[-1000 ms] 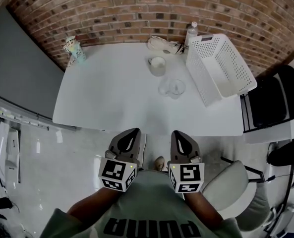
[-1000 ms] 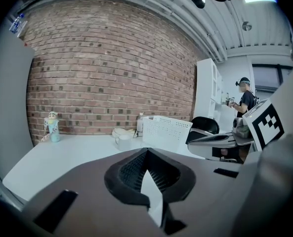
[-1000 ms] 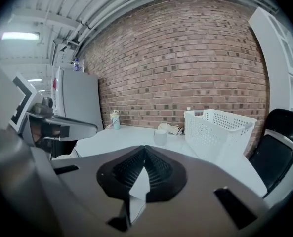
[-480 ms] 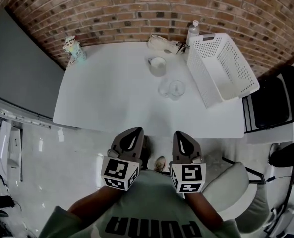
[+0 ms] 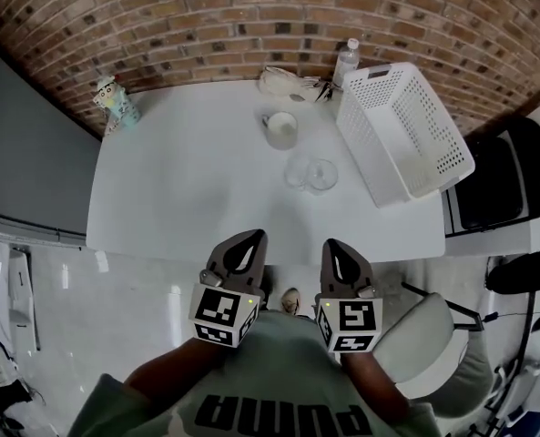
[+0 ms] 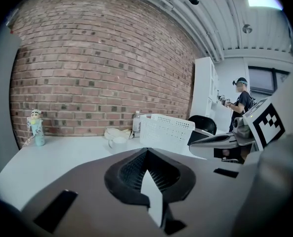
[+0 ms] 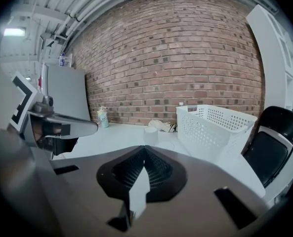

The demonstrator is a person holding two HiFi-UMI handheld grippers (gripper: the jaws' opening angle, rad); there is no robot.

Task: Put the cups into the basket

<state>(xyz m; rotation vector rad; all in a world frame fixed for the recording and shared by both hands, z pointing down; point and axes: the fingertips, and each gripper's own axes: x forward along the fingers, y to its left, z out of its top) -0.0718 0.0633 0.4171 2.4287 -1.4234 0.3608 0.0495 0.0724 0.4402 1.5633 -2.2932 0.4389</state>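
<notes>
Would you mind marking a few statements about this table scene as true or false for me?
1. The basket is empty. True.
2. Each gripper holds a cup. False: the left gripper and right gripper are both shut on nothing, short of the table.
3. Two clear glasses stand side by side, nearer the person than the white cup. True.
4. The water bottle stands at the table's far left corner. False: it stands by the basket's far end; a figurine is at that left corner.
</notes>
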